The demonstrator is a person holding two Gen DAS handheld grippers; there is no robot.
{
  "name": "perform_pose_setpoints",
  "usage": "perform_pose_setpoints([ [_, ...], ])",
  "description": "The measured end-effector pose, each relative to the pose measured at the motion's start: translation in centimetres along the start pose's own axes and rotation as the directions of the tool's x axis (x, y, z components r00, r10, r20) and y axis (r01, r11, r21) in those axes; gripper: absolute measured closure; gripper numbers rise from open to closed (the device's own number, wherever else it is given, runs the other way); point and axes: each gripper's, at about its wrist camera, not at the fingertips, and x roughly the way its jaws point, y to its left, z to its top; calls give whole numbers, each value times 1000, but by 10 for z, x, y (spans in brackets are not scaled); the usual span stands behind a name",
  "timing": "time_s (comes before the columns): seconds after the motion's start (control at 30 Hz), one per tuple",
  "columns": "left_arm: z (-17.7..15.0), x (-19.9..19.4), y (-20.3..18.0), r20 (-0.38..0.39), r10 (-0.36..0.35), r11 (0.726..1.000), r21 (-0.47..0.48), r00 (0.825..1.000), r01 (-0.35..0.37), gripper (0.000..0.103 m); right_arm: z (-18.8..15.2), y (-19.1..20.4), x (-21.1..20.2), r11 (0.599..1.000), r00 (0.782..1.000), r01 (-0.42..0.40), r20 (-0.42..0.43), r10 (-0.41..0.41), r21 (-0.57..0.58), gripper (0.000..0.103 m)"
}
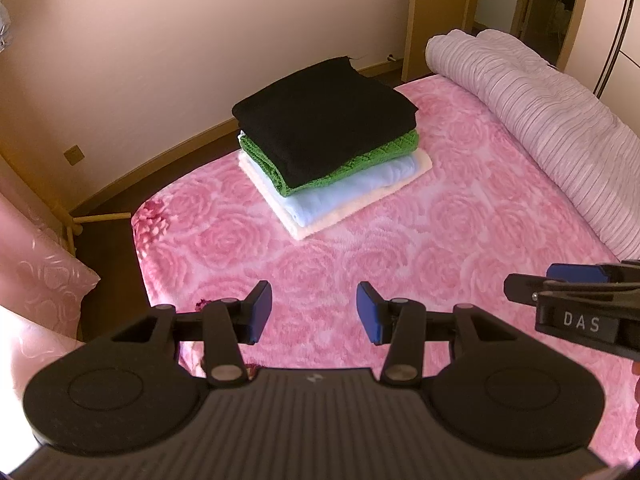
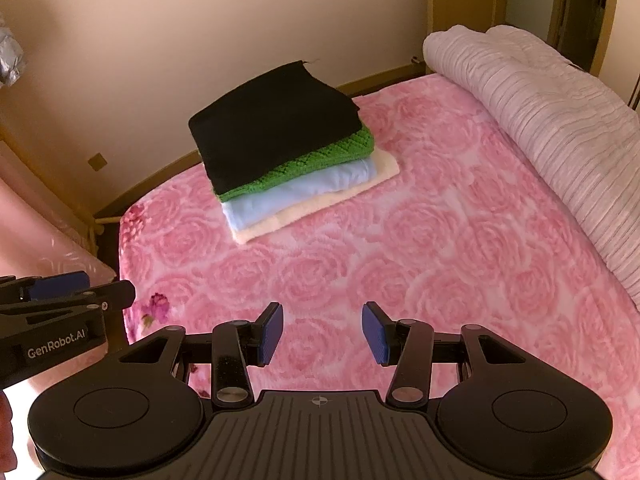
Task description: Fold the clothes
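Four folded cloths sit stacked (image 1: 328,148) well ahead of both grippers on the rose-print fleece blanket (image 1: 440,248), stack's long edge running diagonally: black knit on top, green waffle-weave, pale blue, cream plush. Left gripper (image 1: 314,312) & right gripper (image 2: 322,334) hover side by side, jaws spread, nothing btwn pads; left slightly nearer, by my reading

A bed with a pink rose-patterned blanket (image 1: 400,240) carries a folded stack, its cream bottom piece (image 1: 340,216) lying directly on the blanket toward 12 o'clock. A rolled striped quilt (image 1: 540,120), perhaps a duvet, lies at 2 o'clock.
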Motion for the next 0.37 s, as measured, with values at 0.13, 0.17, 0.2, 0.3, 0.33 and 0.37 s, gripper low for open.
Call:
perform_pose_setpoints([
  [0.13,1,0,1,14,2,1000,0,1000,-2,60,2,1,-1,1000,1000,1,6,-1,4,55],
  [0.17,1,-1,1,25,6,1000,2,1000,-6,60,2,2,-1,1000,1000,1,7,-1,5,55],
  [0.2,1,-2,1,34,9,1000,6,999,-9,60,2,3,-2,1000,1000,1,8,-1,5,55],
  [0.3,1,-7,0,60,18,1000,21,998,-19,60,1,5,-6,1000,1000,4,15,-4,10,55],
  [0.33,1,-9,0,69,21,999,25,997,-22,60,0,6,-8,1000,1000,5,19,-5,13,55],
  [0.37,1,-11,0,72,18,999,27,997,-20,60,-1,7,-10,1000,1000,6,23,-6,16,55],
])
